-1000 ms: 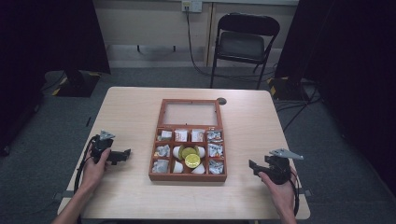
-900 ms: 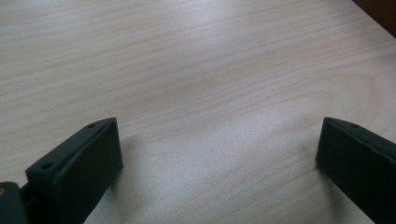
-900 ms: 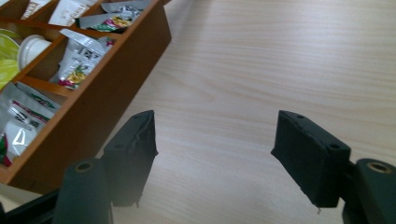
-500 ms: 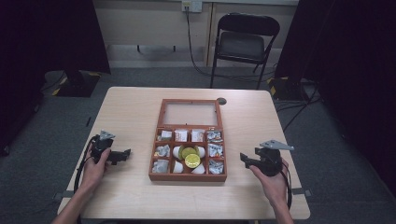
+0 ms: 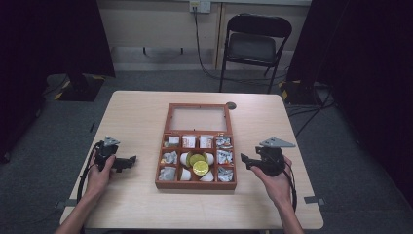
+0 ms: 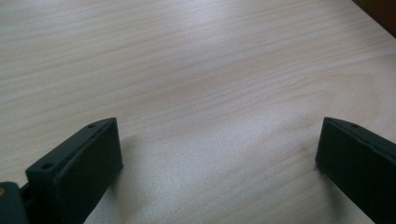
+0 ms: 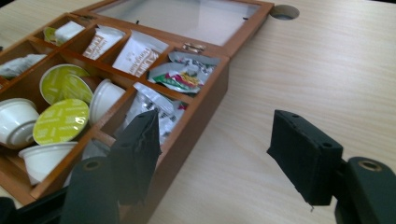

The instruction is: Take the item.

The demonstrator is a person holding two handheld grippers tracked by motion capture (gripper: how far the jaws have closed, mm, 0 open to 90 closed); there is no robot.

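Observation:
A wooden compartment box (image 5: 195, 185) lies at the table's middle, its glass lid (image 5: 198, 118) open flat behind it. The compartments hold white capsules with yellow-green lids (image 5: 200, 167) and foil sachets (image 5: 224, 157). My right gripper (image 5: 245, 160) hovers just right of the box and points at its side wall (image 7: 205, 112). Its jaws have just been closing and stand apart with nothing between them (image 7: 217, 149). The capsules (image 7: 60, 121) and sachets (image 7: 180, 74) lie close ahead of it. My left gripper (image 5: 127, 161) rests left of the box, open wide over bare wood (image 6: 219, 154).
A round cable hole (image 5: 231, 105) sits in the tabletop behind the lid's right corner. A folding chair (image 5: 253, 46) stands beyond the table's far edge. Bare tabletop (image 5: 136, 122) stretches on both sides of the box.
My right gripper has moved left toward the box's right side and risen a little. Its jaws look narrower. The left hand and gripper have stayed in place.

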